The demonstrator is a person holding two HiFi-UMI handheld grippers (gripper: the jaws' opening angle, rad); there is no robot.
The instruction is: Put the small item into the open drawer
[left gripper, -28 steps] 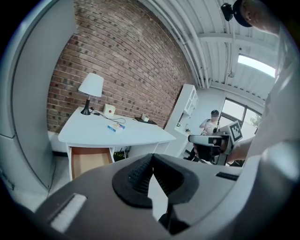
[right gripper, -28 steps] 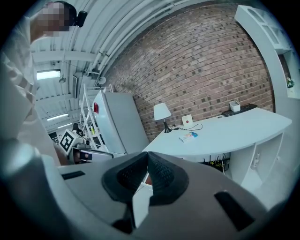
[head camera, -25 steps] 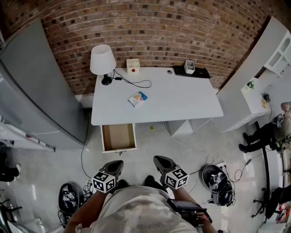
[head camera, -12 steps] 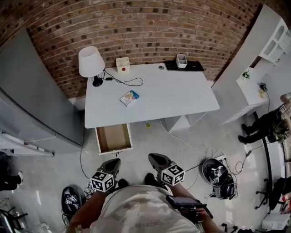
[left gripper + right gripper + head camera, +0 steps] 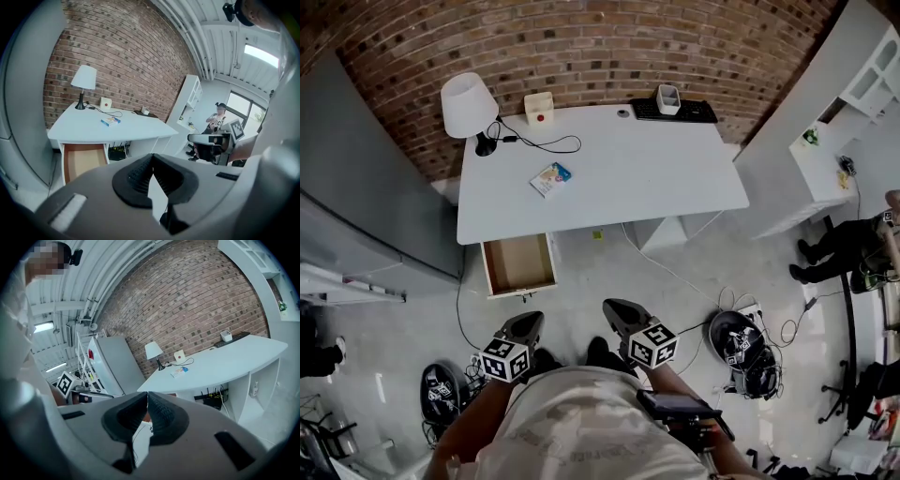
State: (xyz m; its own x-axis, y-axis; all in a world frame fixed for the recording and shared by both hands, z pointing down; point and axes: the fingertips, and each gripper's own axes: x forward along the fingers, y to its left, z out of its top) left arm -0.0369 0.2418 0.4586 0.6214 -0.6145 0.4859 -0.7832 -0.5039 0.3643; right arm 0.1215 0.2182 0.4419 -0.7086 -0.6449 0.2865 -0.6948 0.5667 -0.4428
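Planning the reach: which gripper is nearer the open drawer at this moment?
Left. The left gripper is on the person's side of the drawer, almost in line with it. The right gripper is off to the drawer's right and farther away.

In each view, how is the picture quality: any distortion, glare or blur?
Head view: strong fisheye, the brick wall bows into an arc, but the desk is sharp. Left gripper view: a bright panel glares at upper right. Right gripper view: dark vignette round the edges.
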